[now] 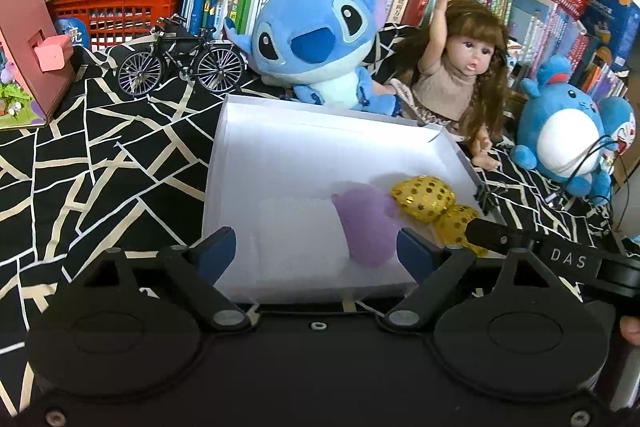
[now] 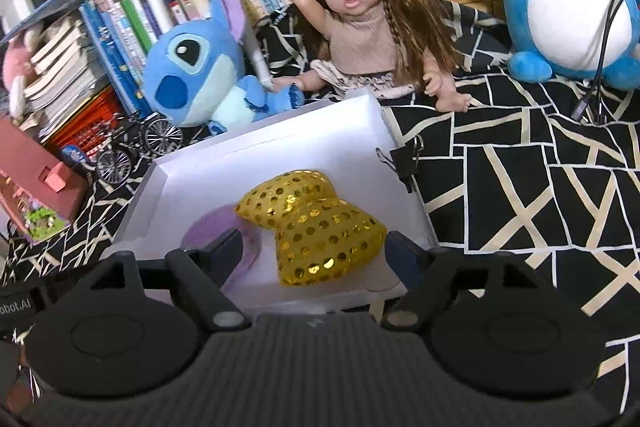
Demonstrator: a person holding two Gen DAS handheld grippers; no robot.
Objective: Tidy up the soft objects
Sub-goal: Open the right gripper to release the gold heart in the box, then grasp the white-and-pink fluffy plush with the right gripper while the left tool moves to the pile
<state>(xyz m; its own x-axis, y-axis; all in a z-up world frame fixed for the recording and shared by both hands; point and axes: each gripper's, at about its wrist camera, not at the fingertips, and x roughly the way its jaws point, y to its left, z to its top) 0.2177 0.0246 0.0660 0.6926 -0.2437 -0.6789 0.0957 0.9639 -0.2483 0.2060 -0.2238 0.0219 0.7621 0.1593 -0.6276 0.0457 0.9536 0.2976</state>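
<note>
Gold sequinned fabric covers a bow-shaped cushion (image 2: 316,223) that is seen lying inside a white box (image 2: 360,123), touching a purple soft toy (image 1: 366,227) beside it. The left hand-held gripper (image 1: 318,251) is held open above the purple toy, nothing pressed. The right hand-held gripper (image 2: 316,251) is likewise spread wide around the cushion, its pads clear of it.

— What sat in the white box (image 2: 372,131)?
— A gold sequined bow-shaped cushion (image 2: 316,223), lying flat at lower centre of the right view.
— And beside it?
— A soft lilac piece (image 1: 366,227), touching the cushion's left edge, partly tucked under it.
</note>
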